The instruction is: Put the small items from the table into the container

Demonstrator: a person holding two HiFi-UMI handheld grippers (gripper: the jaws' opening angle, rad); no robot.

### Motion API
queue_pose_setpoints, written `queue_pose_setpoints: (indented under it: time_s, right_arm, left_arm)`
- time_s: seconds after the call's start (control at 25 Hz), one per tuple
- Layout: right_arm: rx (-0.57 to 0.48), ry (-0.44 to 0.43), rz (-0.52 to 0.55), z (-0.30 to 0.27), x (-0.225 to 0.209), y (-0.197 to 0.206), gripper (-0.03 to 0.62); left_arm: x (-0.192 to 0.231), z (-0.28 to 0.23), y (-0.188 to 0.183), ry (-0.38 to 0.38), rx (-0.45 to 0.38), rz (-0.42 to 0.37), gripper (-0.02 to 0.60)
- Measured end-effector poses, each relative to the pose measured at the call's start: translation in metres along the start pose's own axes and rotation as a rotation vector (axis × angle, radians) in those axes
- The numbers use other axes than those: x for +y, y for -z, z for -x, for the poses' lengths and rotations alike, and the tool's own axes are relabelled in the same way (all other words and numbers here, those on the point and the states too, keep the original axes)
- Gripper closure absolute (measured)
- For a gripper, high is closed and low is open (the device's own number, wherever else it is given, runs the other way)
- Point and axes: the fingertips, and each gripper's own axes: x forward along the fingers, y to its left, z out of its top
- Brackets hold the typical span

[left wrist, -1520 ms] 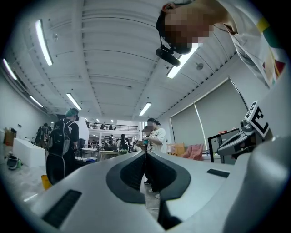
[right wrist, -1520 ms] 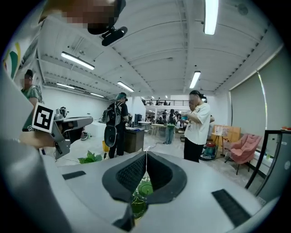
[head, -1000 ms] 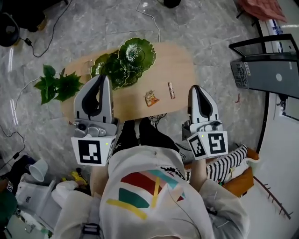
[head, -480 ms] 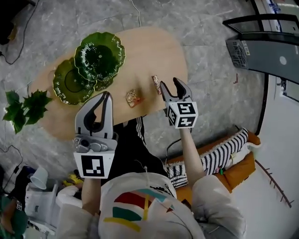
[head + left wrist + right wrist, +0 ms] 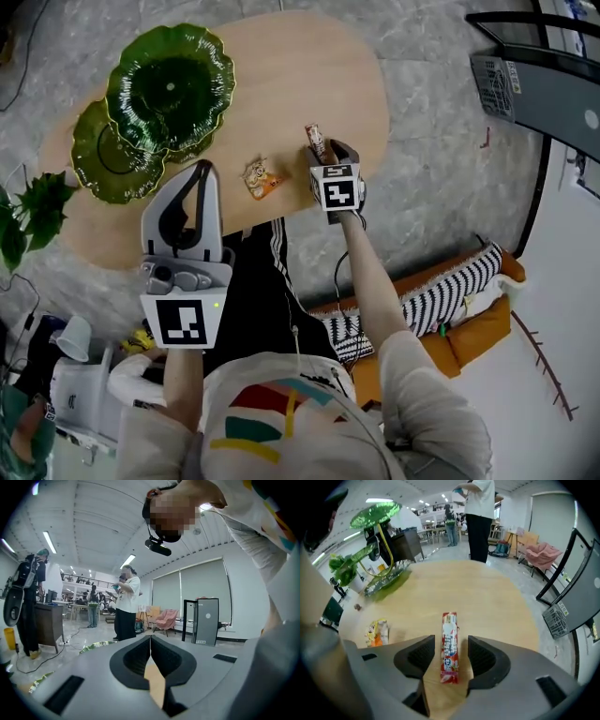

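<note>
A red candy stick (image 5: 449, 645) lies on the oval wooden table (image 5: 309, 66), lengthwise between the jaws of my right gripper (image 5: 451, 640). The jaws stand apart with a gap on each side of the stick. In the head view that gripper (image 5: 329, 157) tips steeply down over the candy stick (image 5: 314, 141) near the table's right front. A yellow-orange snack packet (image 5: 259, 178) (image 5: 377, 633) lies to its left. The green leaf-shaped dishes (image 5: 169, 89) (image 5: 387, 578) stand at the back left. My left gripper (image 5: 204, 172) (image 5: 150, 641) hovers shut and level over the near edge, holding nothing.
A potted green plant (image 5: 23, 220) stands left of the table. A black metal frame with a computer case (image 5: 539, 84) is at the right. An orange seat with a striped cushion (image 5: 450, 300) sits at the near right. People stand (image 5: 480, 513) beyond the table's far end.
Both grippers have come down toward the table. The right one has gone from shut to open, tipped downward and now straddles the candy stick. The left has stayed shut.
</note>
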Motion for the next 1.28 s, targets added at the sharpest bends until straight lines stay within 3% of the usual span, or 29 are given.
queue_pose_setpoints:
  time_s: [0.12, 0.16, 0.32, 0.56, 0.76, 1.0, 1.28]
  right_arm:
    - [0.085, -0.006, -0.022, -0.01, -0.002, 0.009, 0.4]
    - [0.117, -0.003, -0.038, -0.008, -0.003, 0.012, 0.482]
    - [0.142, 0.012, -0.041, 0.029, -0.003, 0.001, 0.484]
    - [-0.119, 0.052, 0.014, 0.142, 0.002, -0.107, 0.483]
    - [-0.395, 0.056, 0.0, 0.256, 0.028, -0.194, 0.482]
    - [-0.671, -0.019, -0.1, 0.359, 0.091, -0.221, 0.482]
    - [-0.709, -0.13, 0.017, 0.392, 0.144, -0.238, 0.483]
  left_arm:
    - [0.0, 0.003, -0.003, -0.012, -0.004, -0.004, 0.571]
    - [0.0, 0.007, -0.007, -0.02, -0.003, -0.002, 0.571]
    - [0.004, 0.024, -0.047, -0.049, -0.027, -0.025, 0.571]
    - [0.031, 0.039, -0.136, -0.115, -0.125, -0.11, 0.571]
    - [0.036, 0.06, -0.209, -0.148, -0.235, -0.121, 0.571]
    - [0.055, 0.097, -0.245, -0.216, -0.294, -0.116, 0.571]
    - [0.057, 0.11, -0.263, -0.243, -0.342, -0.125, 0.571]
